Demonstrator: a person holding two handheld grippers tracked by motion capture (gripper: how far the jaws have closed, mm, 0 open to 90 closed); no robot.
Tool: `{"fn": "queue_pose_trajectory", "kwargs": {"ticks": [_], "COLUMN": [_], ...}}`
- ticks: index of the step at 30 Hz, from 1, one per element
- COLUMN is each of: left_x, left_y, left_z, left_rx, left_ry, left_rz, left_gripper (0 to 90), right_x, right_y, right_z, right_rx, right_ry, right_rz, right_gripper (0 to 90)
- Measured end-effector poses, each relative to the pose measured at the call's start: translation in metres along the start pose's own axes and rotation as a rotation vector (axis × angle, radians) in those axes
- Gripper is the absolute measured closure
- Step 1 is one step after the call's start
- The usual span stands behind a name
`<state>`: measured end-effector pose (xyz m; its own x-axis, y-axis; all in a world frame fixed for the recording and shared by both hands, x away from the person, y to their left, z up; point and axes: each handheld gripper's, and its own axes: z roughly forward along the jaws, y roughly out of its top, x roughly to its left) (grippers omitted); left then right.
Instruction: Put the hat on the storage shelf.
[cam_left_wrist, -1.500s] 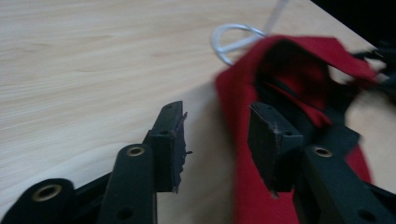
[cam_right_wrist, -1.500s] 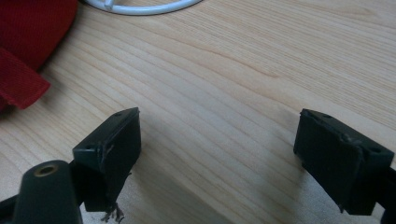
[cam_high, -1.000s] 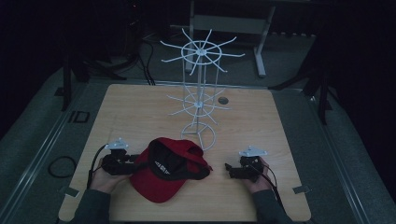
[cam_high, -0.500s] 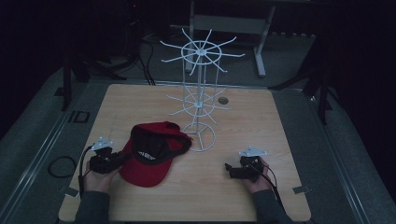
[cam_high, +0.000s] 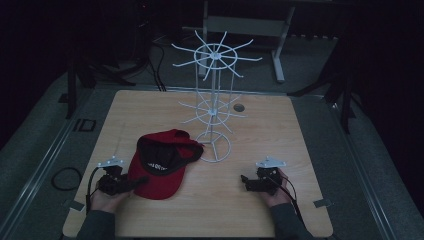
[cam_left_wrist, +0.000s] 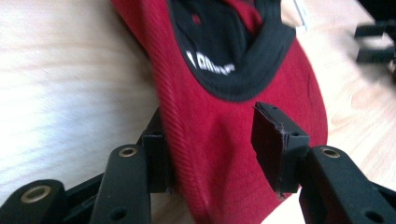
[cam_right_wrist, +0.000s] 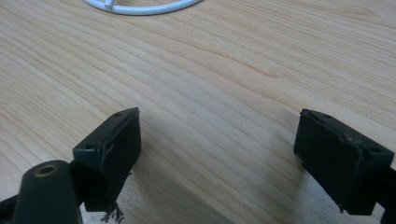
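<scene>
At the left claw (cam_left_wrist: 215, 135), lower centre of the frame: spread, just opened wider, with the brim of the red cap (cam_left_wrist: 224, 93) between the jaws, not pinched. At the right claw (cam_right_wrist: 219, 140): spread too, over bare table (cam_right_wrist: 210, 70), nothing inside. From above, lies left of centre, just beside the base ring of the white wire stand (cam_high: 214, 100). Possible trouble: closing only on the thin brim edge, then slipping out at lifting; or pulling sideways and knocking the stand.

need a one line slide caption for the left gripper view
Left gripper with open jaws straddling the brim of a red cap lying on the wooden table.
</scene>
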<state>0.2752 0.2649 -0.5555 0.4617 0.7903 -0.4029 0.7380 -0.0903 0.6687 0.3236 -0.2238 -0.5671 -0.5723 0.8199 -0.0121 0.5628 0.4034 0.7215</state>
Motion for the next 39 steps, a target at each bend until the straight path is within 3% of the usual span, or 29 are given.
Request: {"fn": "queue_pose_trajectory", "kwargs": {"ticks": [2, 3, 8, 11, 17, 24, 25, 33, 39], "left_x": [-0.001, -0.004, -0.008, -0.013, -0.015, -0.015, -0.013, -0.018, -0.017], "left_y": [0.000, 0.000, 0.002, 0.006, 0.006, 0.007, 0.008, 0.019, 0.022], "left_z": [0.004, 0.007, 0.007, 0.001, -0.004, -0.013, -0.016, -0.025, -0.031], "left_rx": [0.038, 0.079, 0.099, 0.112, 0.113, 0.049, 0.013, -0.055, -0.104], "left_ry": [-0.005, 0.003, -0.016, -0.022, -0.018, -0.023, -0.008, 0.095, 0.129], "left_rz": [0.017, 0.043, 0.051, 0.076, 0.082, 0.070, 0.059, 0.106, 0.107], "left_gripper": [57.3, 59.5, 66.6, 72.5, 76.1, 83.0, 83.8, 85.5, 85.5], "right_x": [0.000, 0.000, 0.000, 0.000, 0.000, 0.000, 0.000, 0.000, 0.000], "right_y": [0.000, 0.000, 0.000, 0.000, 0.000, 0.000, 0.000, 0.000, 0.000], "right_z": [0.000, 0.000, 0.000, 0.000, 0.000, 0.000, 0.000, 0.000, 0.000], "right_rx": [-0.001, -0.001, 0.000, -0.001, -0.001, -0.001, 0.000, 0.000, 0.000], "right_ry": [0.000, 0.000, 0.000, 0.000, 0.000, 0.000, 0.000, 0.000, 0.000], "right_rz": [0.001, 0.001, 0.000, 0.001, 0.000, 0.000, 0.000, 0.000, 0.000], "right_gripper": [14.7, 14.8, 14.7, 14.7, 14.7, 14.7, 14.7, 14.7, 14.7]}}
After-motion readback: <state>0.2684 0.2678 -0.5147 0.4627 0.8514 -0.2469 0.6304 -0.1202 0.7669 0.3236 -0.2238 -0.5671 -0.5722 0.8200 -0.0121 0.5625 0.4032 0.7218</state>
